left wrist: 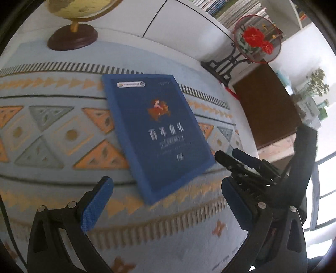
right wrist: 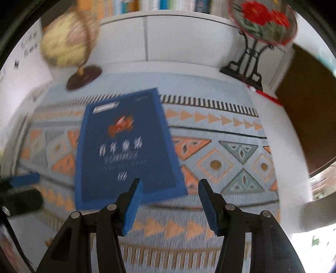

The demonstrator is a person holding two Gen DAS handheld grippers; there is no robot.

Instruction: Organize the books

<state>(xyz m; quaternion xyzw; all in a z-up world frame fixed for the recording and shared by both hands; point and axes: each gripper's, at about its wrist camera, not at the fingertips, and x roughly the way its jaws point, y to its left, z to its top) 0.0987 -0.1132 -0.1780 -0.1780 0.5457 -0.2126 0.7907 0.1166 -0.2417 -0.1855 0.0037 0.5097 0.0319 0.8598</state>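
Note:
A dark blue book (left wrist: pixel 155 134) with a small red picture and silver characters on its cover lies flat on the patterned tablecloth (left wrist: pixel 52 134). My left gripper (left wrist: pixel 167 182) hovers over the book's near corner, open wide with nothing between its fingers. In the left wrist view my right gripper (left wrist: pixel 231 154) sits just off the book's right corner. The right wrist view is blurred; it shows the book (right wrist: pixel 126 147) ahead and to the left, with my right gripper (right wrist: pixel 170 183) open and empty at its lower right corner. My left gripper (right wrist: pixel 27 189) shows at that view's left edge.
A yellow globe (left wrist: pixel 73 31) on a dark wooden base stands at the back left. A round fan ornament (left wrist: pixel 256 40) with red flowers on a black stand is at the back right. Behind them is a white cabinet (left wrist: pixel 178 25) under rows of shelved books (left wrist: pixel 235 10).

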